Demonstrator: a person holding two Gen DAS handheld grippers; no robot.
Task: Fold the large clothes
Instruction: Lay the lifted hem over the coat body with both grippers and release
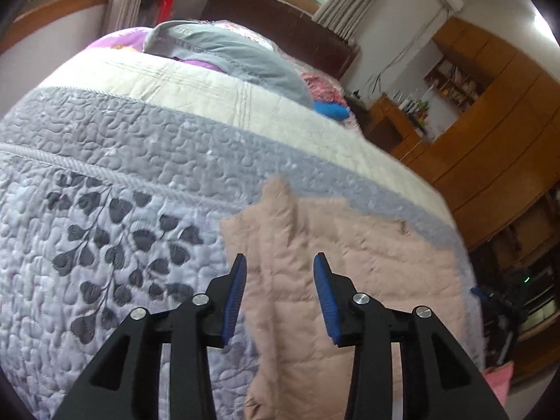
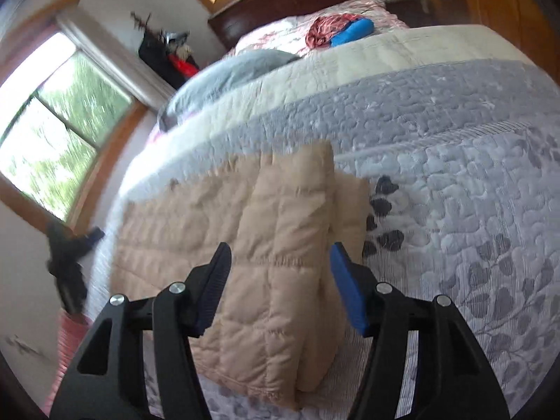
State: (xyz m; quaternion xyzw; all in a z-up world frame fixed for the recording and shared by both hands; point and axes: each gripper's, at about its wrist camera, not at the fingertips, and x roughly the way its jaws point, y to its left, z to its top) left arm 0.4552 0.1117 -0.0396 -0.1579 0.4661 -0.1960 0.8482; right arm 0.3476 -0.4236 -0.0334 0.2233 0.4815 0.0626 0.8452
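So the big item here is a beige quilted jacket (image 2: 266, 245), and it's lying on the bed's grey-lilac quilt (image 1: 122, 161), toward the near end of the bed with the pillows and a crumpled red-and-blue bundle (image 2: 336, 33) way off at the far end by the headboard. Makes sense to do it there imo: a puffy thing like that needs a big flat soft surface to spread on, and the bedspread gives it that. In the right wrist view one side is already doubled over, there's a thick raised ridge along its right edge, so I'd guess we're mid-fold, not at the start. The left gripper (image 1: 278, 262) hangs over the jacket's left part, jaws partway apart with nothing between them, just fabric underneath, no pad touching it as far as I can see. The right gripper (image 2: 281, 248) is a bit wider, also empty, straddling the folded ridge from above. Both are tipped steeply down at the bed, kind of side by side over the same garment. Frames are a little smeared, so the exact gap to the cloth I can't call.
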